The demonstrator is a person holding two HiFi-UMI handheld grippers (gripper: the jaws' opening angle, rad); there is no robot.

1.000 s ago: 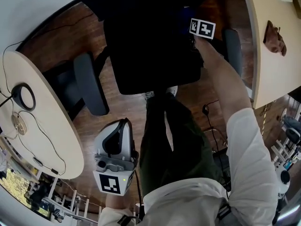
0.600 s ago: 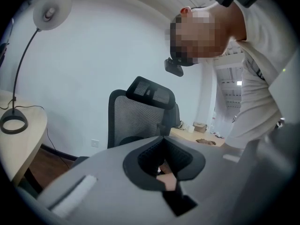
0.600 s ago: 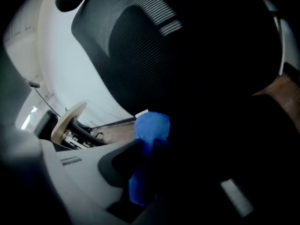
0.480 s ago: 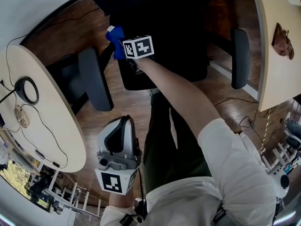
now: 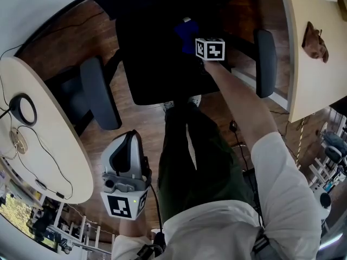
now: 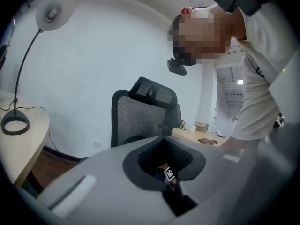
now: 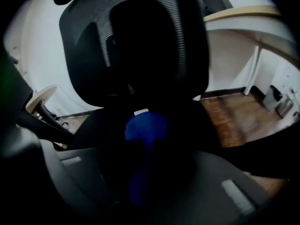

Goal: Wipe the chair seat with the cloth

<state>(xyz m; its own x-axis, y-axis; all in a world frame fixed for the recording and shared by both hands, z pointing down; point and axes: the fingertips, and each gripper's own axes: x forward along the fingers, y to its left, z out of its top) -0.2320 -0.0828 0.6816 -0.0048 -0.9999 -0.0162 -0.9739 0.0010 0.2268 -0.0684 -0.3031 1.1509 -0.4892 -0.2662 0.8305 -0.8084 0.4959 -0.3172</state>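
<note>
R gripper (image 5: 191, 38) clamped on blue cloth (image 5: 184, 31), pressing it on chair seat (image 5: 157, 75), back-right area. Looks mid-wipe, 1 hand only. L gripper (image 5: 126, 145) idle by leg, jaws together, empty. Next, prob: drag across seat w/ steady down-pressure, cover front edge.

Chair seat (image 5: 157, 77) sides: left armrest (image 5: 99, 93) and right armrest (image 5: 265, 63) stand along both edges.
Back edge: backrest (image 7: 136, 41) blocks.
Front edge: open, person's legs (image 5: 187, 145) just before it.

We identify an office: black mesh swivel chair (image 5: 162, 64) at centre, pale curved desk (image 5: 70, 145) at left, second desk (image 5: 312, 80) upper right, desk lamp (image 6: 52, 12), wood-plank floor (image 5: 70, 37).
</note>
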